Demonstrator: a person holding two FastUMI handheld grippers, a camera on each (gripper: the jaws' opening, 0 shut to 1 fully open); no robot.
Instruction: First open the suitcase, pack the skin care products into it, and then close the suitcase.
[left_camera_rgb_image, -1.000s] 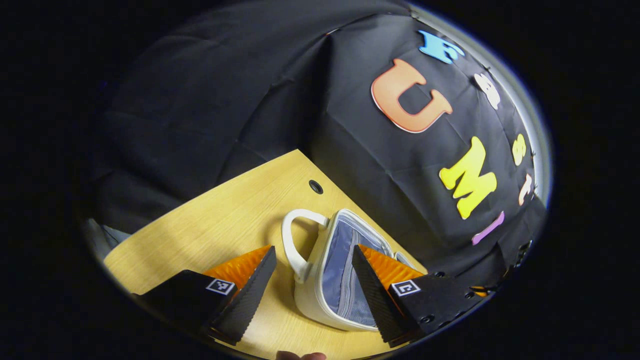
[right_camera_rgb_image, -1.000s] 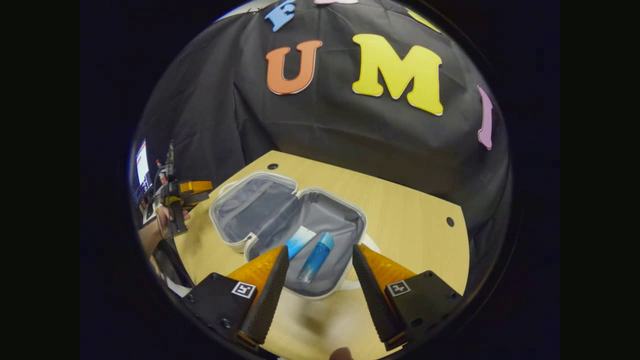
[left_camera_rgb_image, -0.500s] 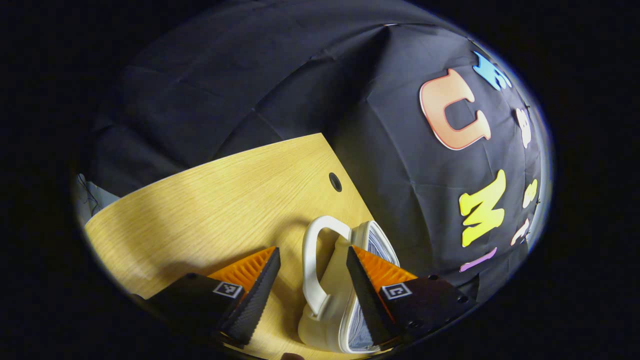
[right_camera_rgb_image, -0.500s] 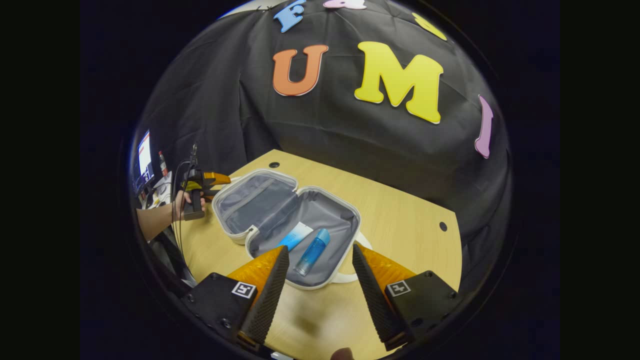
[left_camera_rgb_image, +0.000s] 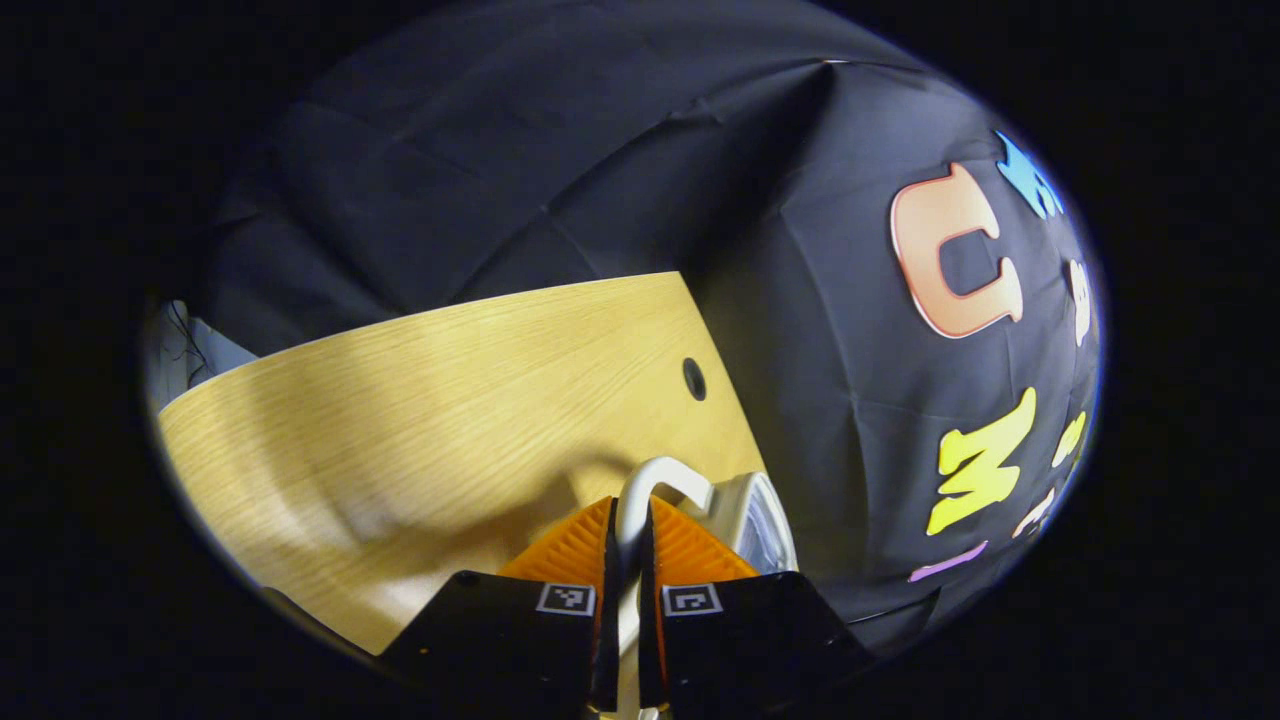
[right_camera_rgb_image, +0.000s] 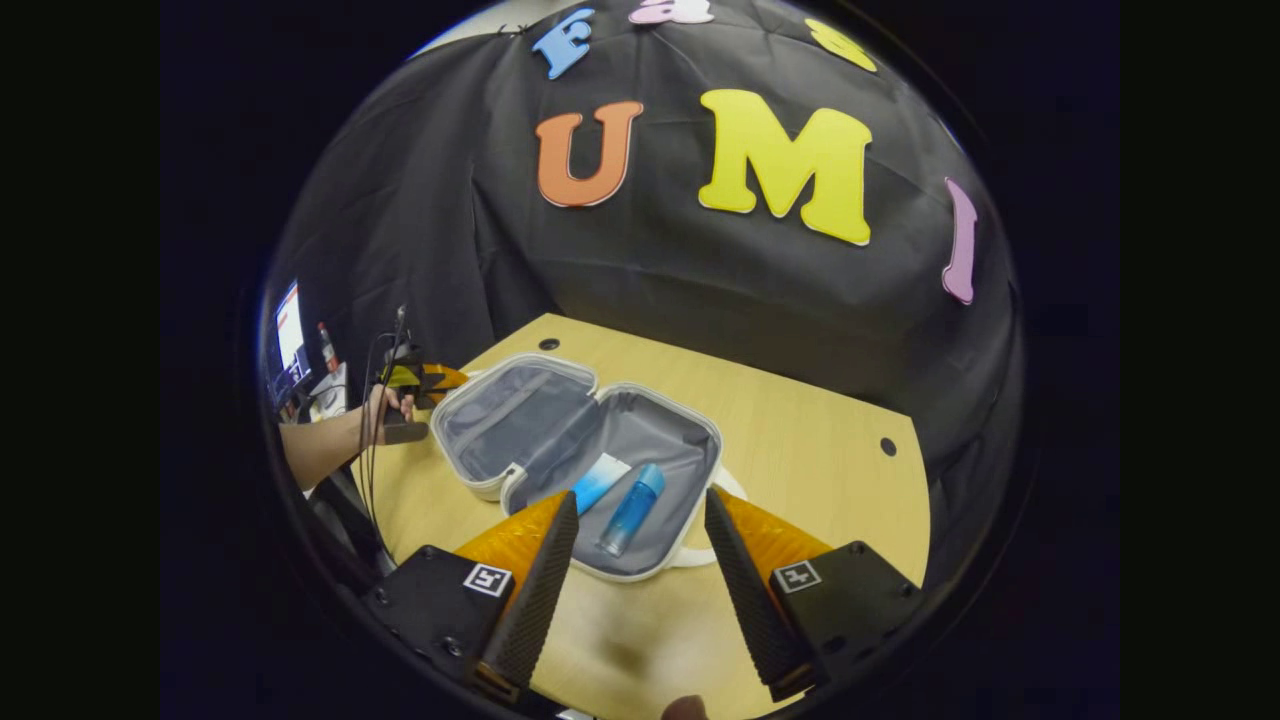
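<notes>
Suitcase (right_camera_rgb_image: 575, 455) open flat on tabletop (right_camera_rgb_image: 800, 440), blue bottle (right_camera_rgb_image: 630, 497) and tube (right_camera_rgb_image: 600, 480) inside, left tongs (left_camera_rgb_image: 628, 560) clamped on lid handle (left_camera_rgb_image: 650, 490), right tongs (right_camera_rgb_image: 630, 545) apart nearby; possible slip off thin handle mid-swing, lid dropping back.

Two products (right_camera_rgb_image: 618, 500) lie in suitcase (right_camera_rgb_image: 660, 435) on table (right_camera_rgb_image: 800, 440).
</notes>
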